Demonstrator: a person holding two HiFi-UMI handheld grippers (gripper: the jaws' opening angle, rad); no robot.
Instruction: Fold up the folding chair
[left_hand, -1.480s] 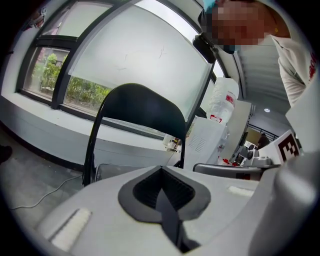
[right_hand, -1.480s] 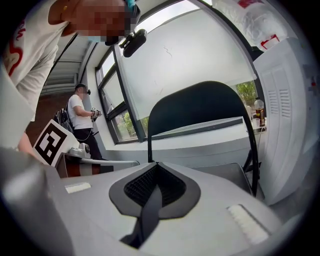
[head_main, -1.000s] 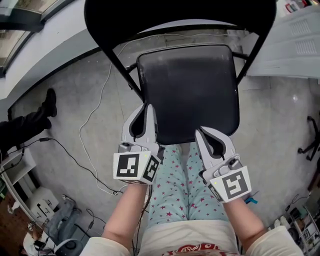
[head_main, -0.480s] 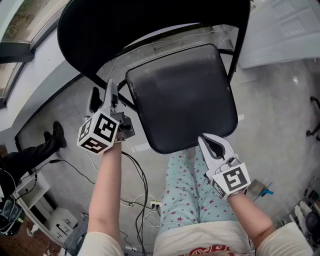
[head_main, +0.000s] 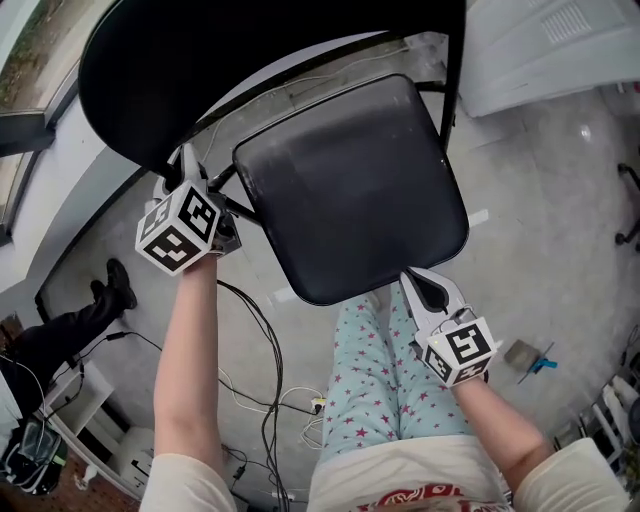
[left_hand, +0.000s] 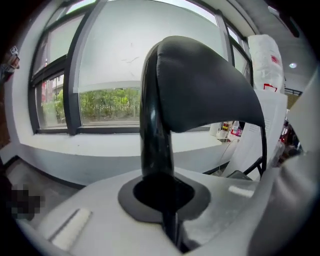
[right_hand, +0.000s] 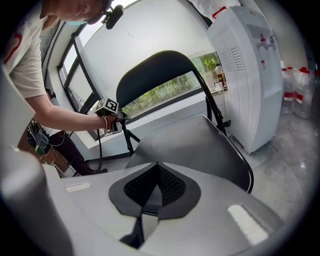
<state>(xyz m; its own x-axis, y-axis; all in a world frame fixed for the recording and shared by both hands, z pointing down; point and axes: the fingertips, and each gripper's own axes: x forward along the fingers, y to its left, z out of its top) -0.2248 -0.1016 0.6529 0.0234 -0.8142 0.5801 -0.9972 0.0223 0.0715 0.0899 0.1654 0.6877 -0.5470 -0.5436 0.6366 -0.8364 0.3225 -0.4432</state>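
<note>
A black folding chair stands open on the concrete floor, with its seat in the middle and its backrest at the top. My left gripper is at the chair's left side, just under the backrest. In the left gripper view the jaws are shut on the black frame tube, with the backrest above. My right gripper is shut and empty at the seat's front right corner. Whether it touches the edge I cannot tell. In the right gripper view the seat lies just beyond its tips.
Cables trail over the floor left of my star-patterned trouser legs. A white cabinet-like appliance stands close behind the chair's right side. Another person's dark legs and shoes show at the left. A window wall is behind the chair.
My left gripper has swung from the seat's front edge out to the left and up to the frame tube under the backrest. The right gripper has stayed by the seat's front right corner, slightly lower.
</note>
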